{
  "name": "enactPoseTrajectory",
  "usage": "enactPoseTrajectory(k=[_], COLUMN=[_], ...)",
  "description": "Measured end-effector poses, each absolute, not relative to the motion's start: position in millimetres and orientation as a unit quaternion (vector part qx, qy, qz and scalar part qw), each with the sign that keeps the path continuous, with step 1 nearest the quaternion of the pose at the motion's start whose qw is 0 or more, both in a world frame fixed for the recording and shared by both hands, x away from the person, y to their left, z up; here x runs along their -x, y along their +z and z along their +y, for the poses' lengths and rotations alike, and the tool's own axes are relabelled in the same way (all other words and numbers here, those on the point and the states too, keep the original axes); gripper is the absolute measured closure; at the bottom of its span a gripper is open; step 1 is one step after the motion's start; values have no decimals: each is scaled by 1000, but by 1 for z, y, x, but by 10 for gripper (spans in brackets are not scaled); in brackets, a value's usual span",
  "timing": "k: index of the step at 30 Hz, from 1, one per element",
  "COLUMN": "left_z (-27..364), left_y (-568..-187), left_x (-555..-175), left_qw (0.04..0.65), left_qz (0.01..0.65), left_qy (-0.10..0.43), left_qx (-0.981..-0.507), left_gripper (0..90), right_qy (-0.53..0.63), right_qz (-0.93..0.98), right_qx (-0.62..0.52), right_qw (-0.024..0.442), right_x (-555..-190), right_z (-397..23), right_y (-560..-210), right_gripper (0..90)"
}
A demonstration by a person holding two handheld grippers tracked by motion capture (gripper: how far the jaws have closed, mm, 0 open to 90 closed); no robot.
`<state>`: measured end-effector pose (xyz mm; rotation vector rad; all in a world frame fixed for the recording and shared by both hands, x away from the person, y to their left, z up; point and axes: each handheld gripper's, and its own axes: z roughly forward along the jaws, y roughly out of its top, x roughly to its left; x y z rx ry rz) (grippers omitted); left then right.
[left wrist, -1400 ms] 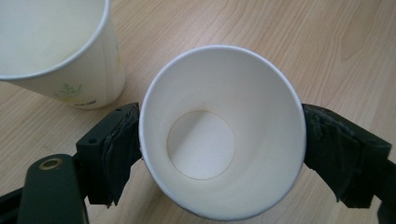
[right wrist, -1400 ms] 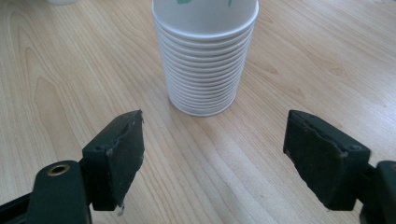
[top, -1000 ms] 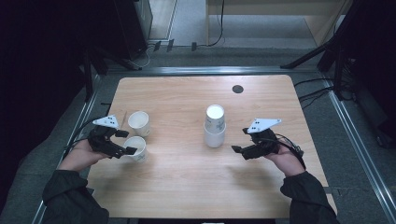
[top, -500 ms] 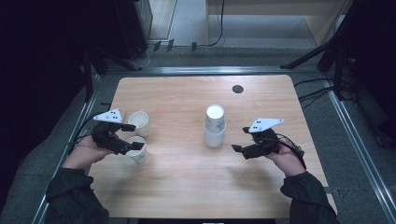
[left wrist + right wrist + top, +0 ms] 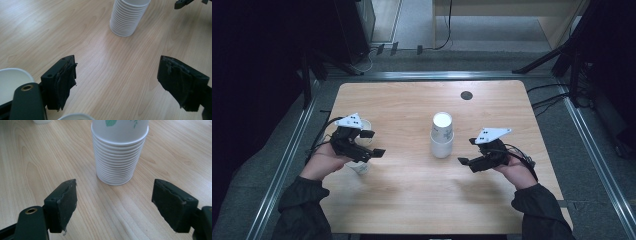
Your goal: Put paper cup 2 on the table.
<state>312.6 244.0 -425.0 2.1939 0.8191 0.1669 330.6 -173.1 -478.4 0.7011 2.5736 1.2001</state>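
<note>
**On the table: both grippers spread wide, nothing pinched**

Over on your left side, the left gripper (image 5: 371,143) hangs above the wood with its jaws well apart. Look along it in the left gripper view and you just get bare table (image 5: 105,82) between the two black pads (image 5: 65,82), so it's gripping nothing. Two loose paper cups sit right by it: one cup (image 5: 364,125) peeks out behind the grey plate, the other cup (image 5: 358,167) is just under your hand (image 5: 319,165). Their white rims also poke into the left gripper view at the bottom left, beside the left-hand jaw, but I can't tell if that jaw is actually touching either rim.

Your right gripper (image 5: 466,151) is the same deal: jaws parted, empty, pointed at the stack of cups (image 5: 442,135). In the right gripper view the stack (image 5: 118,157) stands upright just beyond the pads, lined up with the gap between them but clearly apart from both.

That stack sits roughly mid-table, between your two grippers, nearer the right one. It's a nested pile, white, with a bit of green leaf print on the top cup.
</note>
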Motion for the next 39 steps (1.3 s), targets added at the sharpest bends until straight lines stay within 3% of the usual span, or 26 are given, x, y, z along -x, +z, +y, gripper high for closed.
enactPoseTrajectory(k=[11, 17, 26, 39], left_z=[204, 185, 156, 132], left_y=[-440, -450, -471, -488], left_x=[-315, -316, -315, -313], left_qw=[383, 399, 384, 379], left_qz=[323, 319, 307, 285], left_qy=[82, 48, 95, 115], left_qx=[-862, -858, -865, -873], left_gripper=[165, 165, 166, 166], right_qy=[409, 409, 404, 398], right_qz=[875, 876, 880, 884], right_qx=[-238, -234, -230, -226], right_qw=[106, 102, 98, 95], right_x=[-330, -328, -321, -316], right_z=[-174, -172, -169, -169], right_y=[-479, -480, -482, -486], right_gripper=[208, 207, 208, 208])
